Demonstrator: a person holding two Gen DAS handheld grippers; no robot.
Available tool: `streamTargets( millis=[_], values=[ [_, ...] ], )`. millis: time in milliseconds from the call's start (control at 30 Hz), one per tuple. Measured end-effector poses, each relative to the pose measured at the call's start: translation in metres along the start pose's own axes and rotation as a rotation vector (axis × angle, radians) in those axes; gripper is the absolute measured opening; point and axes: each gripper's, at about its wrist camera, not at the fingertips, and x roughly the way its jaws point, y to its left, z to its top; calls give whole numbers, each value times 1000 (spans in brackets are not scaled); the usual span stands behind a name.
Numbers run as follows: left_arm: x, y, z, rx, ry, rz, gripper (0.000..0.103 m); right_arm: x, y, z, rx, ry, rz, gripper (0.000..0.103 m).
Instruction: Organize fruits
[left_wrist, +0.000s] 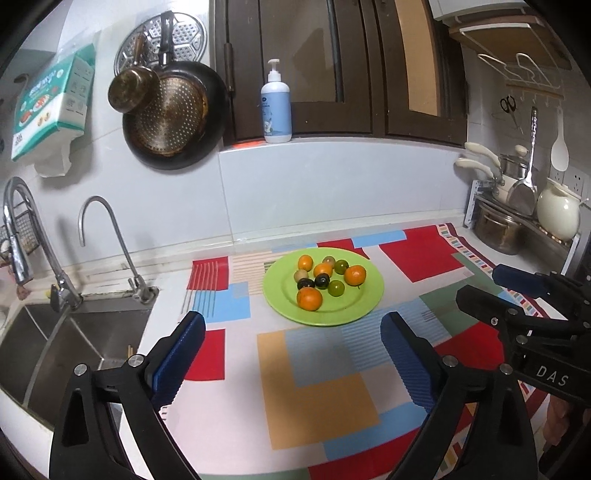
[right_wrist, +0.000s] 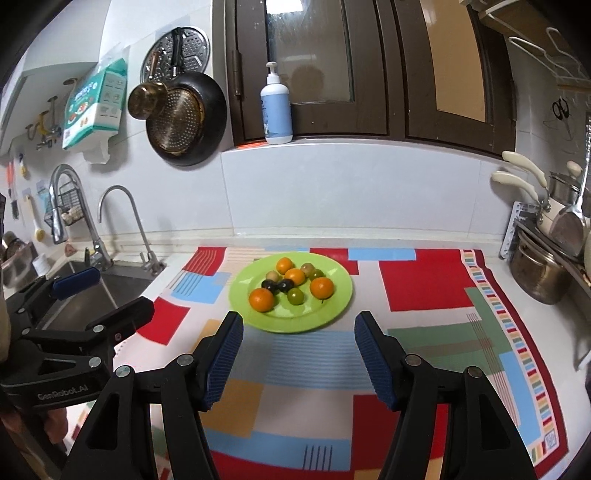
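A green plate (left_wrist: 334, 317) (right_wrist: 334, 306) sits on a colourful patchwork mat (left_wrist: 317, 369) toward the back of the counter. It holds several small oranges (left_wrist: 309, 298) (right_wrist: 261, 299), green fruits (left_wrist: 336, 287) and dark fruits (left_wrist: 322, 281), all bunched together. My left gripper (left_wrist: 291, 325) is open wide, short of the plate's near rim, with nothing between its blue pads. My right gripper (right_wrist: 299, 319) is open too, just in front of the plate and empty. Each gripper also shows in the other's view: the right gripper (left_wrist: 480, 282) and the left gripper (right_wrist: 122, 290).
A steel sink (left_wrist: 74, 332) with two faucets (left_wrist: 99, 236) lies to the left of the mat. Pots and a white jar (left_wrist: 557, 214) stand on a rack at the right. A soap bottle (left_wrist: 276, 107) stands on the window sill, and pans (left_wrist: 173, 114) hang on the wall.
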Motion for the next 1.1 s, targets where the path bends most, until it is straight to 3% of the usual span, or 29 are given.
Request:
streamTargets(
  millis=[1100],
  values=[
    [-45,-8,-12,-4,-24,20,103,-50,-1,-16,-5,-33,-21,64]
  ],
)
